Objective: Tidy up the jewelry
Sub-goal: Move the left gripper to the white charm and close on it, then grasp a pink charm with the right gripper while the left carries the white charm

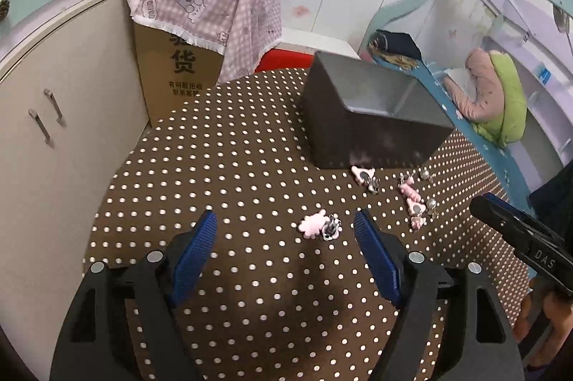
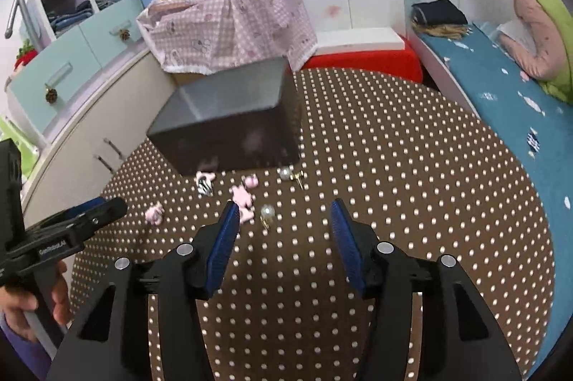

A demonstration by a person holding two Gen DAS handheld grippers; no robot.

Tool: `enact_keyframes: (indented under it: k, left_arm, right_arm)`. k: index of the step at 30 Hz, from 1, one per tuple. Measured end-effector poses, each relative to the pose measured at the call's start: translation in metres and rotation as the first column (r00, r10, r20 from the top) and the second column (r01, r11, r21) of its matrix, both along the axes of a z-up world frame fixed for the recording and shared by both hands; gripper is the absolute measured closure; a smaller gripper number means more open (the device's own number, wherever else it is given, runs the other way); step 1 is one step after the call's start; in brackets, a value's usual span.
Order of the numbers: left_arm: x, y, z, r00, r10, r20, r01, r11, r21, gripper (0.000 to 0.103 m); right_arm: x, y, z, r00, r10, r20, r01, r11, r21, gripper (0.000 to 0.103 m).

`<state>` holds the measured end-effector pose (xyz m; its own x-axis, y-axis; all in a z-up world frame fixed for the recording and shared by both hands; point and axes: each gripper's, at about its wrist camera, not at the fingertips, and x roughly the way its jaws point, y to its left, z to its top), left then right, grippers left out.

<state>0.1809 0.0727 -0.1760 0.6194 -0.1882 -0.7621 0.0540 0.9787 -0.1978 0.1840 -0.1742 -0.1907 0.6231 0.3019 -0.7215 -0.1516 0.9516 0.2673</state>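
Note:
A dark grey open box (image 1: 372, 115) stands on the round brown polka-dot table (image 1: 232, 173); it also shows in the right wrist view (image 2: 232, 119). Small pink and silver jewelry pieces lie in front of it. A pink flower piece (image 1: 315, 225) lies just ahead of my open left gripper (image 1: 284, 219), slightly right of centre. Other pink pieces (image 1: 412, 198) and a pearl earring (image 1: 431, 203) lie further right. My right gripper (image 2: 284, 210) is open; a pearl earring (image 2: 268, 212) and a pink piece (image 2: 241, 198) lie near its left finger (image 2: 229, 227). Both grippers are empty.
A cardboard box (image 1: 179, 65) under a pink checked cloth stands behind the table, with a red-and-white stool (image 2: 361, 55) beside it. A cream cabinet (image 1: 53, 130) is at the left, a blue bed (image 2: 501, 94) at the right. The table (image 2: 412, 184) edge curves close by.

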Motion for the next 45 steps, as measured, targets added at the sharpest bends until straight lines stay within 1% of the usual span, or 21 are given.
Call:
enact_keyframes:
  k: [7,8,10,15,17,19,21,22,23,26,32,33,35,39,40,42,43,45]
  left_arm:
    - [0.004,-0.02,-0.015,1.0,-0.022,-0.011,0.023,0.997,0.068,0.027]
    - [0.004,-0.021,-0.016,1.0,-0.025,-0.012,0.026,0.997,0.074,0.027]
    - [0.007,-0.022,-0.019,1.0,-0.026,-0.016,0.027,0.996,0.08,0.027]
    - [0.011,-0.024,-0.021,1.0,-0.023,-0.013,0.024,0.994,0.103,0.029]
    - [0.012,-0.025,-0.022,1.0,-0.029,-0.012,0.03,0.993,0.112,0.04]
    - [0.012,-0.028,-0.022,0.999,-0.04,-0.009,0.04,0.99,0.136,0.045]
    - [0.012,-0.028,-0.022,0.999,-0.044,-0.003,0.044,0.988,0.147,0.057]
    - [0.012,-0.028,-0.021,0.999,-0.045,-0.001,0.045,0.987,0.154,0.069]
    - [0.012,-0.028,-0.021,0.999,-0.049,0.0,0.048,0.986,0.157,0.077]
    - [0.011,-0.023,-0.02,0.999,-0.053,-0.004,0.054,0.991,0.121,0.078]
    - [0.001,-0.015,-0.01,0.998,-0.052,0.024,0.05,0.997,0.063,0.078]
    - [0.0,-0.014,-0.007,0.998,-0.05,0.032,0.049,0.997,0.056,0.078]
    - [-0.003,-0.012,-0.004,0.998,-0.057,0.04,0.055,0.998,0.041,0.078]
    - [-0.006,-0.009,0.004,0.996,-0.065,0.057,0.063,0.998,0.029,0.078]
    - [-0.006,-0.008,0.005,0.996,-0.068,0.058,0.067,0.997,0.023,0.078]
    - [-0.008,-0.008,0.006,0.996,-0.074,0.058,0.073,0.997,0.014,0.078]
    - [-0.009,-0.008,0.006,0.995,-0.077,0.06,0.076,0.997,0.012,0.078]
    - [-0.008,-0.009,0.007,0.995,-0.083,0.06,0.083,0.997,0.005,0.078]
  right_arm:
    - [-0.005,0.003,-0.011,1.0,0.003,-0.016,-0.003,1.0,-0.021,0.051]
    - [-0.006,0.003,-0.013,1.0,0.004,-0.018,-0.005,1.0,-0.02,0.048]
    - [-0.007,0.002,-0.014,1.0,0.001,-0.018,-0.002,1.0,-0.025,0.046]
    - [-0.008,0.004,-0.014,1.0,0.006,-0.019,-0.007,0.999,-0.034,0.046]
    - [-0.008,0.004,-0.013,1.0,0.011,-0.021,-0.012,0.999,-0.037,0.046]
    - [-0.008,0.007,-0.014,1.0,0.016,-0.021,-0.017,0.999,-0.049,0.046]
    - [-0.007,0.011,-0.015,1.0,0.02,-0.024,-0.022,0.998,-0.054,0.046]
    - [-0.007,0.013,-0.015,0.999,0.024,-0.024,-0.026,0.998,-0.054,0.046]
    - [-0.007,0.016,-0.015,0.999,0.029,-0.026,-0.03,0.998,-0.057,0.046]
    - [-0.007,0.027,-0.013,0.999,0.045,-0.017,-0.046,0.997,-0.061,0.046]
    - [-0.005,0.057,-0.011,0.995,0.104,-0.01,-0.105,0.991,-0.084,0.047]
    - [-0.004,0.061,-0.011,0.994,0.108,-0.009,-0.109,0.99,-0.086,0.049]
    - [0.0,0.069,-0.012,0.993,0.119,-0.015,-0.12,0.989,-0.087,0.056]
    - [0.008,0.079,-0.017,0.994,0.109,-0.032,-0.112,0.988,-0.105,0.06]
    - [0.01,0.08,-0.02,0.993,0.106,-0.044,-0.11,0.988,-0.105,0.064]
    - [0.014,0.081,-0.023,0.993,0.104,-0.057,-0.11,0.988,-0.112,0.067]
    - [0.016,0.083,-0.025,0.993,0.102,-0.061,-0.109,0.986,-0.123,0.071]
    - [0.017,0.084,-0.026,0.994,0.098,-0.053,-0.105,0.983,-0.151,0.078]
